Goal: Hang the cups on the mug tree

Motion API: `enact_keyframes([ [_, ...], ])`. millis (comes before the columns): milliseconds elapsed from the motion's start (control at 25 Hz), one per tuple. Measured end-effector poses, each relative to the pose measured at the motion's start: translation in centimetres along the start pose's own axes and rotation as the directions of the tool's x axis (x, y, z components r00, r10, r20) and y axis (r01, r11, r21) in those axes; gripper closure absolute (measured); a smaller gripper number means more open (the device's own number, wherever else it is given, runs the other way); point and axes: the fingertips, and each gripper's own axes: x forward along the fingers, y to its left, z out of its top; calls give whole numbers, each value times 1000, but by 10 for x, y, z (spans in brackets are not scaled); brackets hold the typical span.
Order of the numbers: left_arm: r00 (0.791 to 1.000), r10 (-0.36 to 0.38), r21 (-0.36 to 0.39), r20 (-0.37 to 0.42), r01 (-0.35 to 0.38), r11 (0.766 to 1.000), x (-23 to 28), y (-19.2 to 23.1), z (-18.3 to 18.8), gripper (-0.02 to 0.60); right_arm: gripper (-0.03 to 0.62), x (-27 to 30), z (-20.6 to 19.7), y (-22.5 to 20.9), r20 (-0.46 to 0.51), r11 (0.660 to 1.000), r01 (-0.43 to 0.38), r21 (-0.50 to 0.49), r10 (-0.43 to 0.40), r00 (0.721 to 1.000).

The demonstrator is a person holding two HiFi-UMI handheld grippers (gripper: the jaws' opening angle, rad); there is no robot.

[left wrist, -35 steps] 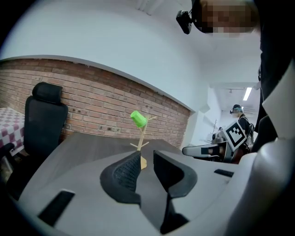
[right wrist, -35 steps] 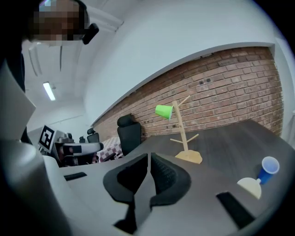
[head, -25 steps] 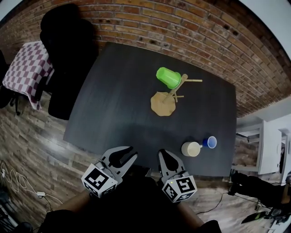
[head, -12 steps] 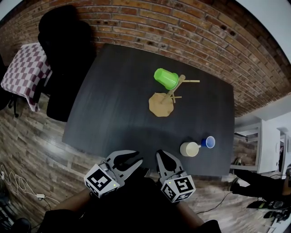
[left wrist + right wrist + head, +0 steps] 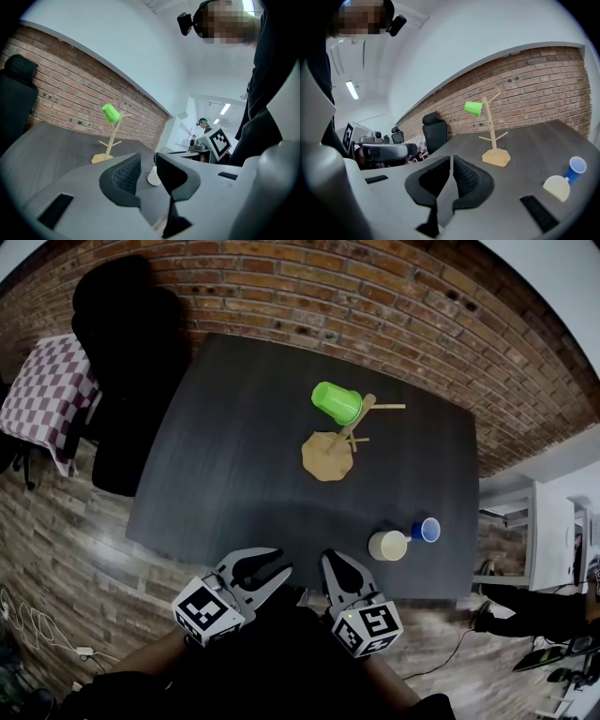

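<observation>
Little has changed since a second ago: the left tongs (image 5: 267,564) have swung slightly at the near edge, and the whole scene sits a touch higher in the head view, which looks like the camera's own shift.

One green cup (image 5: 336,401) already hangs, tipped over, on an upper peg of the wooden mug tree (image 5: 330,454), which stands towards the far side of the dark surface (image 5: 234,446). A cream mug (image 5: 387,546) and a blue cup (image 5: 430,530) sit side by side near the front right edge, well apart from the tree. So one cup looks done and two are left.

Both tongs hover short of the surface. The left tongs are partly released with nothing between them; the cream mug shows only beyond the gap. The right tongs (image 5: 334,563) are clenched on nothing. The next move is probably a reach to the cream mug, the nearer one, and the right tongs would have to spread first.

No brand or writing is readable; only square black-and-white markers on the cubes. A black chair (image 5: 131,362) and a brick wall (image 5: 375,296) stand behind.
</observation>
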Motion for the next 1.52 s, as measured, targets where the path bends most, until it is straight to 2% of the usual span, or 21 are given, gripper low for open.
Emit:
enact_keyframes([
  [160,1000,-6,-7,17,6,1000,-2,5,2,485,553,-2,0,-2,8,1000,29,5,-30,1000],
  [320,1000,-30,-15,1,30,999,-4,9,1,485,553,-4,-1,-4,8,997,72,21,-72,997],
  [520,997,-82,-42,4,82,996,-4,16,0,485,553,-16,-3,-23,12,978,183,100,-185,983],
  [680,991,-133,-79,0,132,988,-11,26,-7,485,553,-33,-12,-49,-7,938,310,155,-313,950],
  [800,987,-162,-116,-6,160,980,-15,36,-13,485,553,-49,-20,-76,-33,893,397,213,-400,916],
  [920,986,-163,-126,-20,159,979,-14,42,-22,485,553,-68,-27,-106,-48,848,450,281,-456,889],
  [1040,990,-139,-115,-36,134,984,-14,46,-24,485,553,-89,-32,-141,-55,814,508,282,-515,855],
  [1160,996,-83,-97,-43,79,992,-14,52,-22,485,553,-103,-41,-185,-72,776,557,296,-563,823],
  [1280,1000,-10,-98,-11,8,995,-8,52,-16,485,553,-114,-48,-227,-73,731,565,382,-585,807],
  [1400,999,52,-100,-3,-52,994,6,39,-15,485,548,-131,-51,-271,-72,702,575,421,-606,792],
  [1440,998,67,-89,-7,-67,994,13,33,-16,485,531,-138,-51,-286,-73,696,578,426,-610,789],
  [1520,995,94,-50,-14,-95,994,28,20,-15,485,457,-147,-50,-316,-77,694,573,436,-606,792],
])
